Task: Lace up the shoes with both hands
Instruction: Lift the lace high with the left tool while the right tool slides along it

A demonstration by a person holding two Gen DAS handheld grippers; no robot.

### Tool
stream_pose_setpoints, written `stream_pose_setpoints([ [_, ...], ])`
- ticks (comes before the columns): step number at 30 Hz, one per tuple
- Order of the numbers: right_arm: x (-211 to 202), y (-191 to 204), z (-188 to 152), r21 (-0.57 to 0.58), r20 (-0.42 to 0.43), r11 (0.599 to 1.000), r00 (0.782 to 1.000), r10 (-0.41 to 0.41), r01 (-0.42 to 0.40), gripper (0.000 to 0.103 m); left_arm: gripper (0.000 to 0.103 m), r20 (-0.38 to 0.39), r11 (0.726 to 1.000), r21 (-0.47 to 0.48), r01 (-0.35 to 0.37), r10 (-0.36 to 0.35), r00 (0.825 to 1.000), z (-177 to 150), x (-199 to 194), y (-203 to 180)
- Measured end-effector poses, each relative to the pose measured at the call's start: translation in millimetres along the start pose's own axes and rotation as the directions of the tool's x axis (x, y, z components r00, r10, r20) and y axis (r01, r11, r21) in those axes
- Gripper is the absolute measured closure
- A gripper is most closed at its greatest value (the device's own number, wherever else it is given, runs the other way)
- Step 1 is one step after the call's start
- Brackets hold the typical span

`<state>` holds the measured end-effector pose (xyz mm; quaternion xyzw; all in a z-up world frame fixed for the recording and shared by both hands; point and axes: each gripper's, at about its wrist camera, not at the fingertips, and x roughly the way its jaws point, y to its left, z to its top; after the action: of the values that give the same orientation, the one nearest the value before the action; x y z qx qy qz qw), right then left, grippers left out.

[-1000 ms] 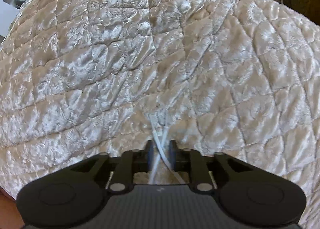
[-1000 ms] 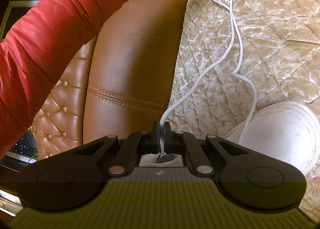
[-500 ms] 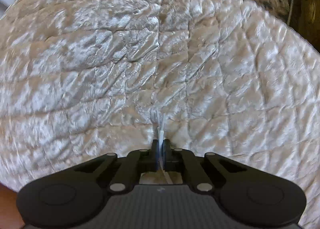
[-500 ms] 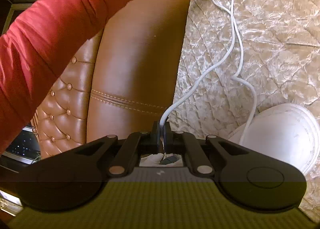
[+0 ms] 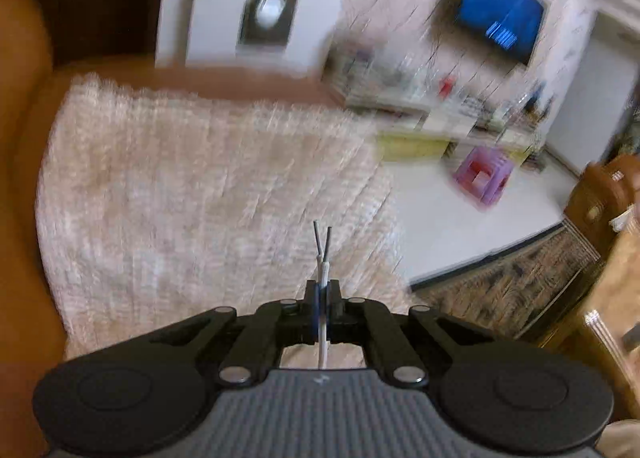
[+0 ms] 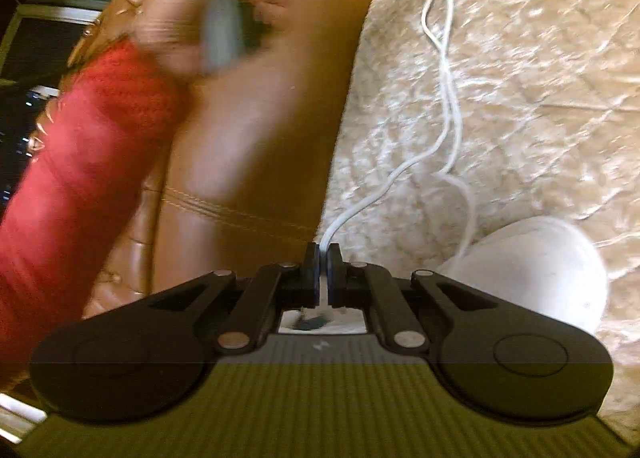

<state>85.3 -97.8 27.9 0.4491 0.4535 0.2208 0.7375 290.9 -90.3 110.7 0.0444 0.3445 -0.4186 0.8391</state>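
Observation:
In the left wrist view my left gripper (image 5: pixel 323 290) is shut on the two white lace ends (image 5: pixel 322 258), whose dark tips stick up side by side past the fingers. It is lifted above the cream quilted cover (image 5: pixel 192 201). In the right wrist view my right gripper (image 6: pixel 323 258) is shut on the white shoelace (image 6: pixel 444 97), which snakes away over the quilt. The white shoe's toe (image 6: pixel 536 266) lies just right of it. The person's hand (image 6: pixel 208 5) in a red sleeve holds the other gripper up at the top left.
A brown leather sofa arm (image 6: pixel 256 161) rises left of the quilt. Beyond the sofa the left wrist view shows a white floor (image 5: pixel 460 225), a purple stool (image 5: pixel 482 175), a wall screen (image 5: pixel 500 17) and a patterned rug (image 5: pixel 516 282).
The left gripper has shut on both lace ends and swung up and away from the quilt, now facing the room. The right gripper stays shut on the lace, barely moved.

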Motion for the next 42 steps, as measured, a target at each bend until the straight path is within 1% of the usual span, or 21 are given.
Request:
stream_pose_setpoints([
  [1, -4.9, 2.9, -0.6, -0.025, 0.031, 0.999, 0.999, -0.039, 0.040, 0.087, 0.102, 0.050, 1.000, 0.010, 0.013, -0.013, 0.999, 15.6, -19.5, -6.8],
  [2, -11.5, 6.9, -1.2, -0.055, 0.073, 0.995, 0.994, -0.083, 0.087, 0.082, 0.102, 0.100, 0.999, 0.021, 0.025, -0.027, 0.995, 31.2, -39.1, -13.7],
  [3, -18.0, 11.0, -1.8, -0.083, 0.117, 0.987, 0.985, -0.126, 0.136, 0.075, 0.102, 0.149, 0.999, 0.033, 0.036, -0.040, 0.988, 46.4, -58.7, -20.8],
  [6, -47.2, 19.3, -1.9, -0.109, 0.281, 0.978, 0.949, -0.140, 0.176, 0.072, 0.102, 0.282, 0.996, 0.072, 0.052, -0.070, 0.957, 85.0, -119.0, -46.2],
  [8, -67.0, 23.2, -1.0, -0.110, 0.370, 0.976, 0.919, -0.134, 0.186, 0.072, 0.101, 0.334, 0.995, 0.084, 0.055, -0.081, 0.939, 107.2, -150.0, -59.6],
  [9, -76.3, 26.2, -0.9, -0.116, 0.404, 0.974, 0.905, -0.131, 0.193, 0.072, 0.102, 0.359, 0.994, 0.091, 0.056, -0.085, 0.929, 117.7, -165.8, -66.6],
  [12, -101.1, 43.1, -4.1, -0.183, 0.464, 0.963, 0.881, -0.093, 0.198, 0.072, 0.101, 0.423, 0.992, 0.115, 0.054, -0.098, 0.901, 139.0, -211.7, -88.5],
  [13, -110.3, 50.8, -6.3, -0.225, 0.469, 0.956, 0.881, -0.063, 0.188, 0.072, 0.102, 0.441, 0.991, 0.121, 0.059, -0.107, 0.891, 144.5, -225.1, -95.1],
  [16, -138.6, 75.5, -16.7, -0.372, 0.394, 0.922, 0.918, 0.050, 0.109, 0.071, 0.101, 0.495, 0.985, 0.151, 0.080, -0.145, 0.856, 155.3, -263.6, -115.7],
  [18, -159.3, 89.9, -24.9, -0.433, 0.387, 0.894, 0.920, 0.066, 0.118, 0.071, 0.101, 0.525, 0.980, 0.170, 0.106, -0.181, 0.832, 161.1, -289.3, -133.2],
  [21, -181.2, 115.0, -28.7, -0.477, 0.444, 0.864, 0.893, 0.076, 0.164, 0.064, 0.101, 0.549, 0.967, 0.208, 0.150, -0.242, 0.800, 168.6, -319.4, -157.4],
  [23, -194.9, 132.1, -30.6, -0.499, 0.486, 0.844, 0.870, 0.085, 0.197, 0.062, 0.101, 0.553, 0.958, 0.235, 0.161, -0.268, 0.789, 173.7, -333.1, -174.3],
  [25, -208.6, 149.2, -32.4, -0.520, 0.526, 0.823, 0.845, 0.095, 0.231, 0.062, 0.101, 0.562, 0.952, 0.265, 0.153, -0.282, 0.778, 178.3, -346.3, -192.7],
  [27, -221.0, 167.4, -33.7, -0.550, 0.556, 0.803, 0.819, 0.144, 0.231, 0.062, 0.101, 0.570, 0.945, 0.291, 0.149, -0.296, 0.767, 181.3, -359.0, -208.8],
  [29, -234.7, 183.7, -36.3, -0.579, 0.566, 0.791, 0.797, 0.212, 0.200, 0.062, 0.101, 0.579, 0.939, 0.312, 0.148, -0.311, 0.753, 182.8, -371.4, -223.7],
  [31, -249.1, 200.8, -43.4, -0.606, 0.588, 0.770, 0.765, 0.263, 0.200, 0.062, 0.101, 0.592, 0.934, 0.323, 0.152, -0.325, 0.737, 184.9, -381.8, -236.4],
  [32, -256.0, 208.7, -46.8, -0.620, 0.597, 0.757, 0.750, 0.285, 0.206, 0.061, 0.101, 0.594, 0.931, 0.331, 0.152, -0.331, 0.733, 185.2, -386.0, -241.4],
  [34, -266.4, 222.4, -53.0, -0.644, 0.607, 0.731, 0.732, 0.310, 0.224, 0.047, 0.101, 0.599, 0.927, 0.340, 0.156, -0.342, 0.724, 186.8, -392.0, -251.5],
  [37, -271.1, 233.5, -57.8, -0.670, 0.603, 0.695, 0.737, 0.305, 0.261, 0.044, 0.101, 0.605, 0.923, 0.353, 0.156, -0.352, 0.714, 187.5, -398.1, -262.3],
  [40, -266.9, 233.7, -56.7, -0.673, 0.599, 0.687, 0.747, 0.288, 0.275, 0.044, 0.101, 0.621, 0.920, 0.360, 0.154, -0.359, 0.697, 188.1, -404.5, -270.2],
  [42, -261.7, 231.1, -54.3, -0.673, 0.596, 0.685, 0.753, 0.279, 0.279, 0.044, 0.101, 0.626, 0.919, 0.364, 0.150, -0.360, 0.691, 187.0, -408.9, -275.0],
])
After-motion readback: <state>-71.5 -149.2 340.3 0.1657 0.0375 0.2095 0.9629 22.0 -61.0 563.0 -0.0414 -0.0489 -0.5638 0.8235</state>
